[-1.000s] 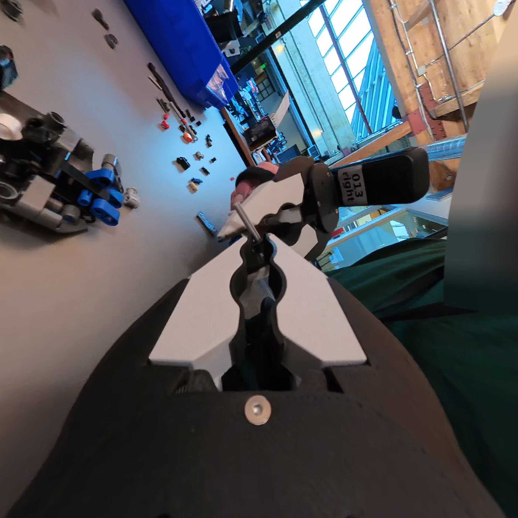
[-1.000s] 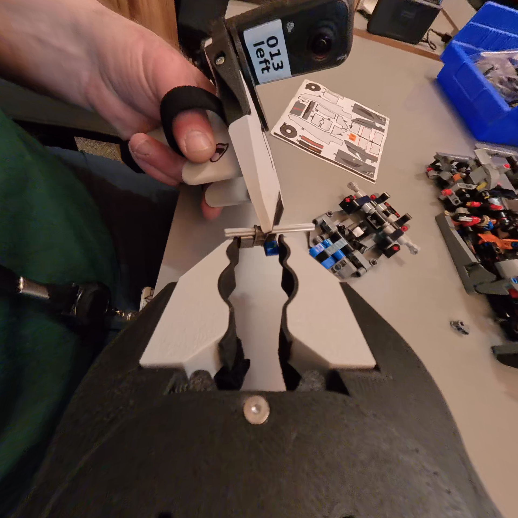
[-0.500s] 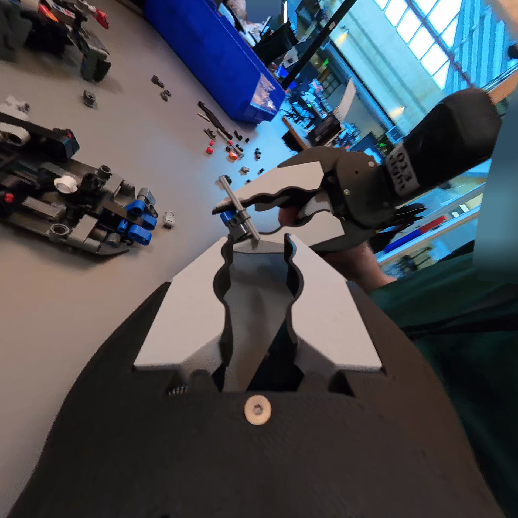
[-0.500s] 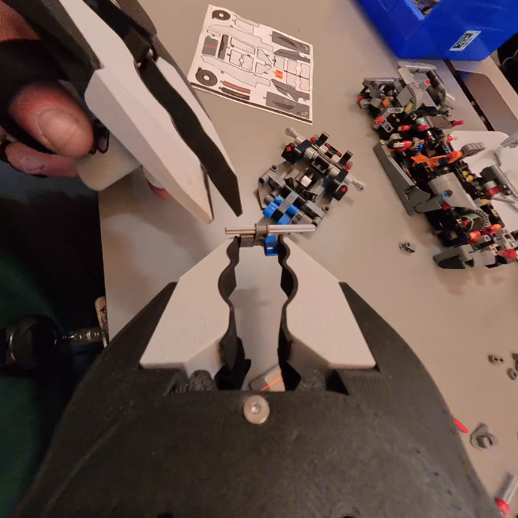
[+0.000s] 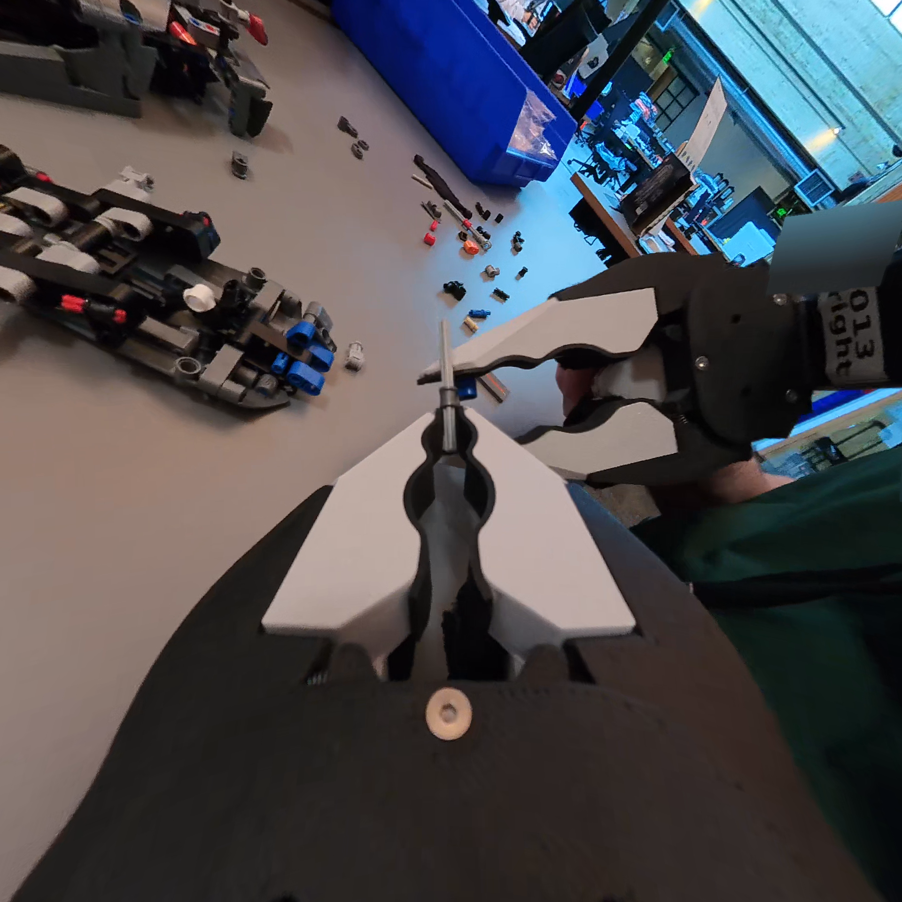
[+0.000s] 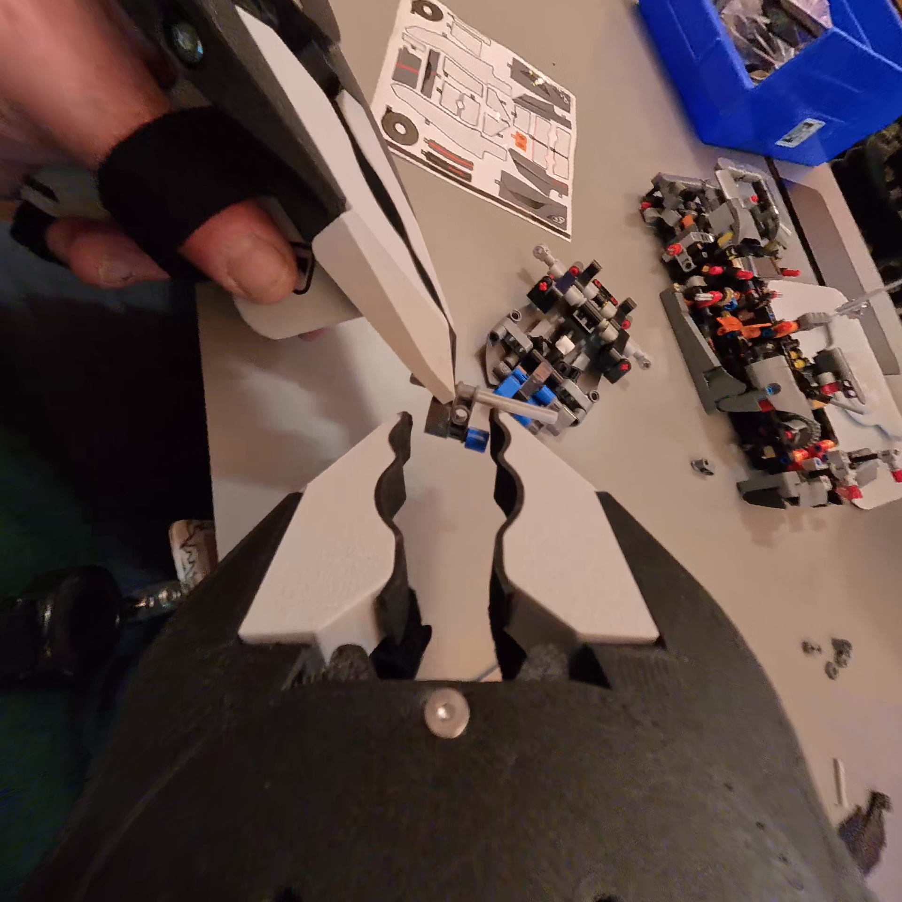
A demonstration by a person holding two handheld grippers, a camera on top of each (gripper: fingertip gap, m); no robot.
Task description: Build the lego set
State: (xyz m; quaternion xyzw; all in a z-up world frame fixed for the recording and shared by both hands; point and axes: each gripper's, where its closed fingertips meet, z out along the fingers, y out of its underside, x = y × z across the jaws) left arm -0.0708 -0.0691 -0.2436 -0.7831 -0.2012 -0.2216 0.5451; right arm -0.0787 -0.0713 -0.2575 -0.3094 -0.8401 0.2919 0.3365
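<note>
My left tongs pinch the grey rod tight, right tongs gaping and empty, so I steady it before regripping

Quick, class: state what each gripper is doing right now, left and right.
Left gripper: closed on the grey axle piece.
Right gripper: open, holding nothing, its fingers either side of the piece.
</note>
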